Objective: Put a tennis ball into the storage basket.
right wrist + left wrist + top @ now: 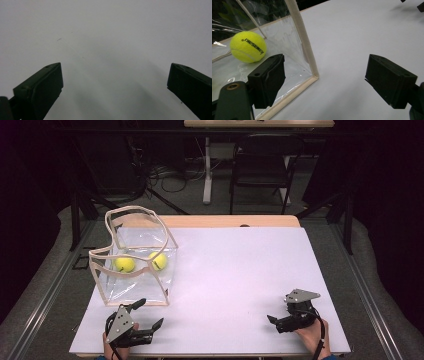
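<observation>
Clear plastic bag (145,280) with cream-coloured trim sits upright on the left part of the white table (235,285), mouth open at the top, handles (135,220) standing up and bent over. Two yellow tennis balls inside, on the bag floor: one ball (124,264) toward the left wall, other ball (158,261) just right of it, near each other but whether touching I can't tell.

Left gripper (148,314) is at the near-left edge of the table, just in front of the bag's near bottom corner. Jaws spread wide, holding nothing. In the left gripper view the bag's trimmed corner edge (305,42) stands between the two jaws, closer to the left one; that jaw overlaps the bag wall in the picture, contact not confirmed. A tennis ball (248,46) with black lettering sits behind the clear wall, beyond that jaw.

Right gripper (274,321) is at the near-right of the table, well apart from the bag, pointing left. Jaws wide apart, nothing between them; right gripper view has bare table surface (107,37) under them.

Behind the table: a dark chair (260,165) and cables on the floor (165,175).
</observation>
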`<state>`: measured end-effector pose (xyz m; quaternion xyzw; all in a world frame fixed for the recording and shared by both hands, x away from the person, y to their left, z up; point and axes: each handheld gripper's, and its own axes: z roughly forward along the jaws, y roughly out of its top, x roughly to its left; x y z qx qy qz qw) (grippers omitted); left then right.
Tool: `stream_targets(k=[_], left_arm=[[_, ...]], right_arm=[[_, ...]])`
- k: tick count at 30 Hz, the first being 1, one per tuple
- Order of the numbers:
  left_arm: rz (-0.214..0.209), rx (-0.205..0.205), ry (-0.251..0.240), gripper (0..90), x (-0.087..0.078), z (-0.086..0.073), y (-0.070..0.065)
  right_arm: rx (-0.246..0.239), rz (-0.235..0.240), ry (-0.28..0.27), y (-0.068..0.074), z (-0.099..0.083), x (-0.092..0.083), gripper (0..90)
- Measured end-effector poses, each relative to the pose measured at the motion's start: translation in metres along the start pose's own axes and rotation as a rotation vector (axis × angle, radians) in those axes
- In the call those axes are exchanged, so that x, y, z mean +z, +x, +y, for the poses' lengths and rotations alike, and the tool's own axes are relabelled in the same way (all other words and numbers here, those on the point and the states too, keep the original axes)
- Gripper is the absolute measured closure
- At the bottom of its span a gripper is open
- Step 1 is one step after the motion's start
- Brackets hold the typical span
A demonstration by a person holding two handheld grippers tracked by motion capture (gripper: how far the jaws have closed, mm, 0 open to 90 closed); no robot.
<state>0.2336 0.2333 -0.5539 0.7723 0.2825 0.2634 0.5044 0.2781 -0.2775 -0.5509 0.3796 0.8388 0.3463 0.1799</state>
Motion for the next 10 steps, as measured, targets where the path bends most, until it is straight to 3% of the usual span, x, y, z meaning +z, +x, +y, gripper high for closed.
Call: stream_targets(k=[10], left_arm=[[0.001, -0.003, 0.008, 15.9, 0.0014, -0.0003, -0.0003]], right_arm=[[0.027, 0.001, -0.036, -0.0026, -0.0063, -0.0042, 0.0]])
